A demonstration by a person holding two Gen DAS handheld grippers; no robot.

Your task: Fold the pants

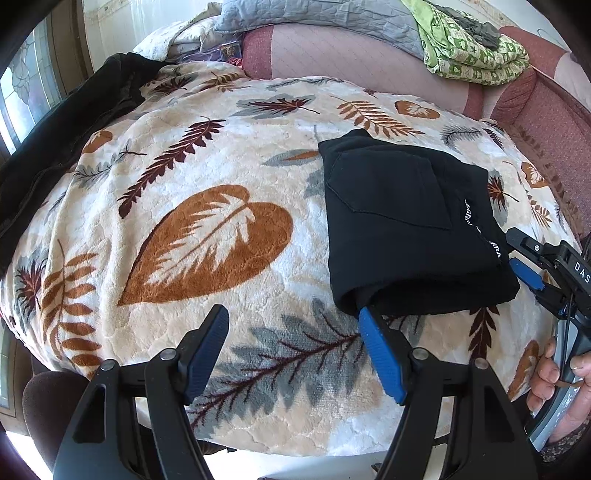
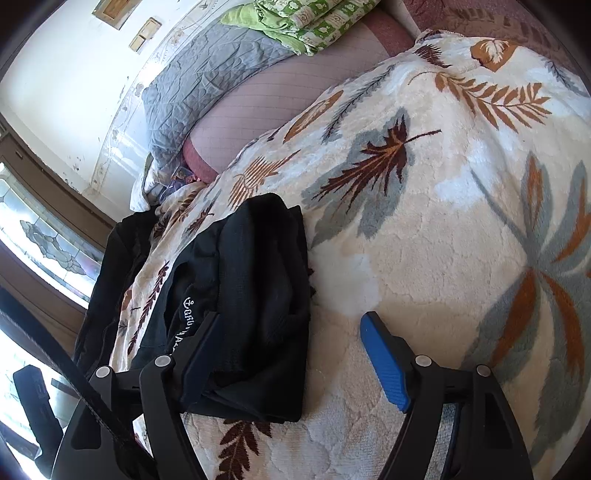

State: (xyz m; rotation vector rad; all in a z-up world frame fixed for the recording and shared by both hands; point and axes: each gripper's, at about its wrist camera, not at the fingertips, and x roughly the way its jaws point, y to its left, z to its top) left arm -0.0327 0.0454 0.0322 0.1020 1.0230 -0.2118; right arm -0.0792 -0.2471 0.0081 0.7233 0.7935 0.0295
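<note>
Black pants (image 1: 402, 221) lie folded into a compact rectangle on a leaf-patterned blanket (image 1: 207, 229), back pocket up, white lettering on the waistband. My left gripper (image 1: 293, 314) is open and empty just in front of the pants' near edge; its right finger tip touches that edge. My right gripper (image 1: 517, 251) is open at the pants' right side, by the waistband. In the right wrist view the pants (image 2: 255, 280) lie at the left, and the right gripper (image 2: 291, 325) stands open with its left finger against the cloth.
A second dark garment (image 1: 74, 122) lies on the blanket's far left edge, also seen in the right wrist view (image 2: 118, 258). A grey quilt (image 1: 314, 14) and a green patterned cloth (image 1: 469, 48) rest on the pink sofa back (image 1: 369, 62).
</note>
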